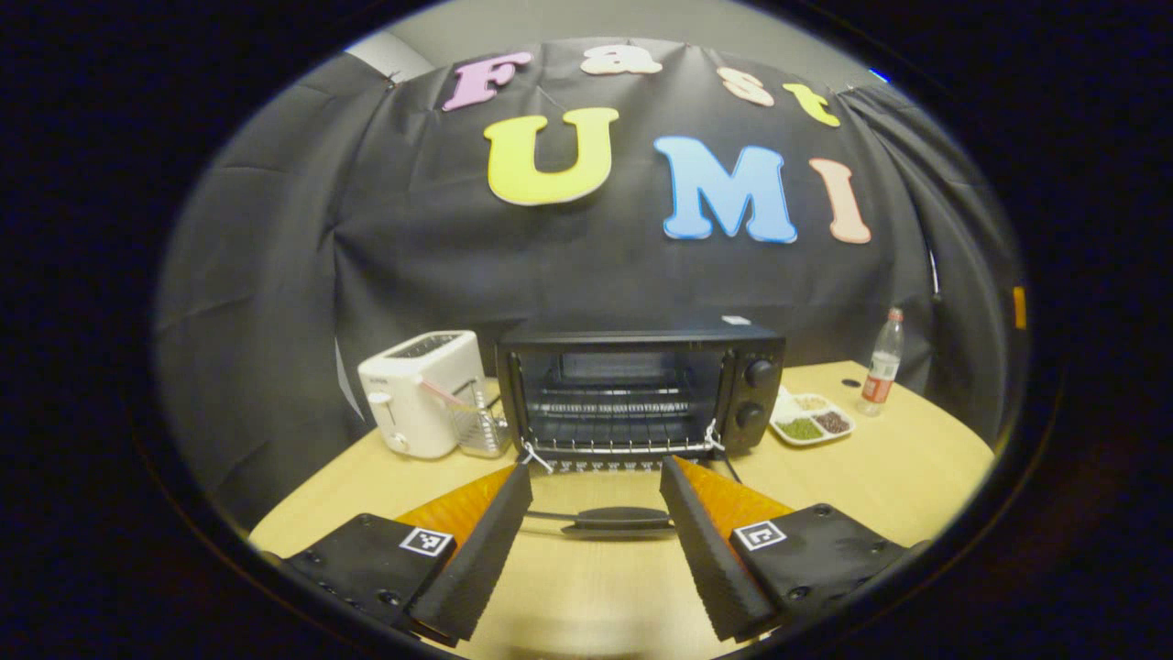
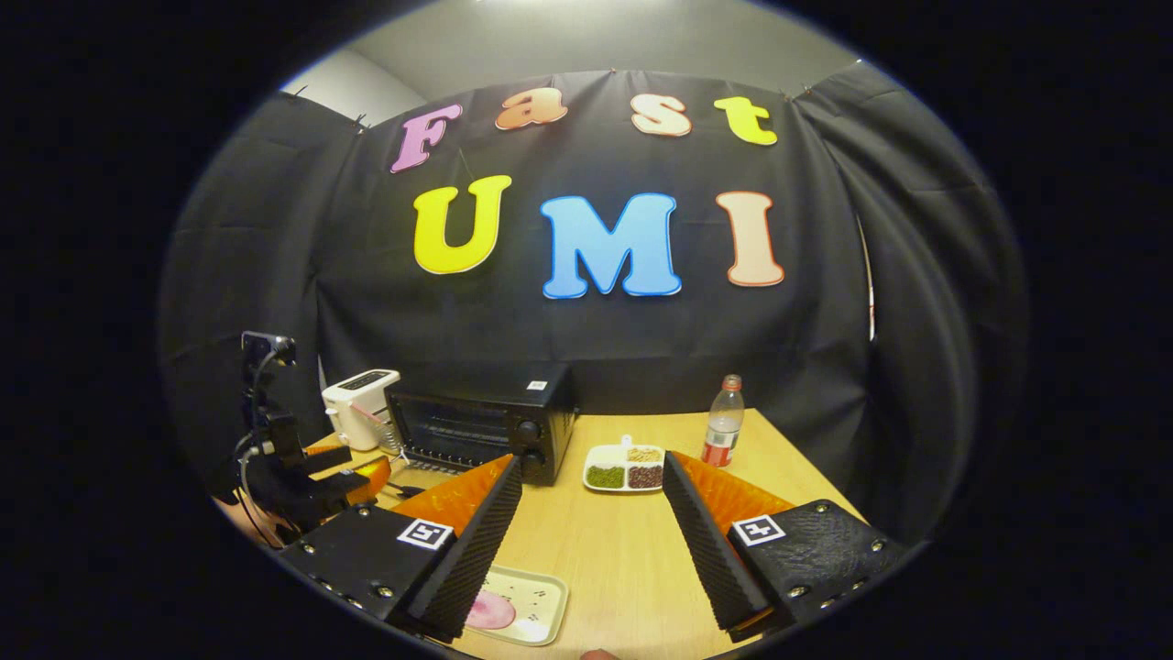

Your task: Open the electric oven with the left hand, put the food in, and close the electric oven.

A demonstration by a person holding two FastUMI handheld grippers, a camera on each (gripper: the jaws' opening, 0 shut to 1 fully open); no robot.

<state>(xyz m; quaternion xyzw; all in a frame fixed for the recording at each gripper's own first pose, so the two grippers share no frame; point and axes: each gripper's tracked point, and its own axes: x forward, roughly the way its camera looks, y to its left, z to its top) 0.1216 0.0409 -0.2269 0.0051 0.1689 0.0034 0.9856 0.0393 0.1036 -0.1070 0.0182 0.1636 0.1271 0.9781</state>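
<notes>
Left hand-held gripper (image 1: 596, 513) hovering released over desk (image 1: 898, 477), fingers straddling lowered oven door handle (image 1: 616, 520). Electric oven (image 1: 641, 390) sitting open mid-desk, door glass likely stiff, fragile. Right hand-held gripper (image 2: 591, 532) released, waiting above food tray (image 2: 522, 605); tray probably light, best pinched at rim.

- A white toaster (image 1: 423, 392) sits at about 9 o'clock from the middle of the left gripper view.
- A little wire basket (image 1: 480, 423) is just beside the toaster.
- A white dish (image 2: 626, 469) with three parts (green, brown and pale bits inside) sits at 6 o'clock in the right gripper view.
- A clear bottle (image 2: 723, 434) stands near that dish, at its 2 o'clock.
</notes>
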